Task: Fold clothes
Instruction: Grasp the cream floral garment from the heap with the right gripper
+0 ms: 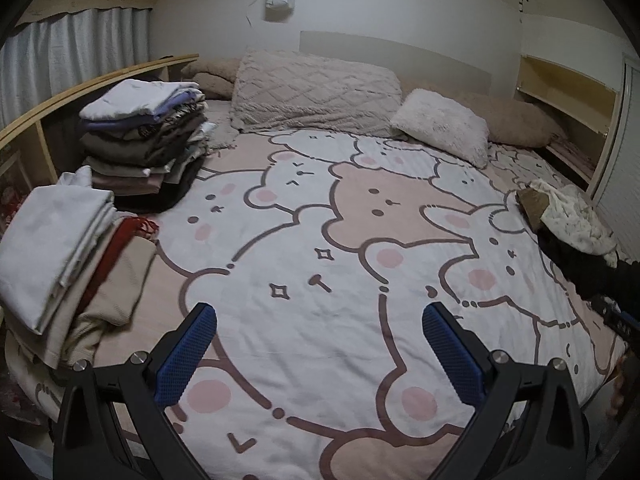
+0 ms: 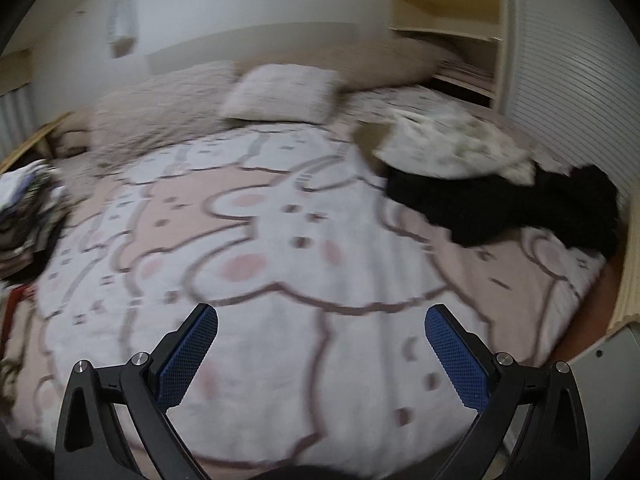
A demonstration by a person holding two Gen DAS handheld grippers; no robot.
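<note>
A crumpled white patterned garment (image 2: 452, 148) lies on a black garment (image 2: 516, 208) at the bed's right edge; both also show in the left wrist view, the white one (image 1: 572, 216) and the black one (image 1: 592, 268). My right gripper (image 2: 322, 318) hovers open above the bear-print bedspread (image 2: 260, 240), well short of that heap; its view is blurred. Above the bedspread's near middle my left gripper (image 1: 320, 316) is open, nothing between its blue pads. A tall stack of folded clothes (image 1: 148, 136) and a nearer folded stack (image 1: 68, 256) sit along the left side.
Pillows (image 1: 316, 92) and a small fluffy cushion (image 1: 440, 124) lie at the headboard. A wooden shelf rail (image 1: 80, 84) runs along the left, with curtains behind. Open shelving (image 1: 564, 84) and a ribbed wardrobe door (image 2: 572, 92) stand on the right.
</note>
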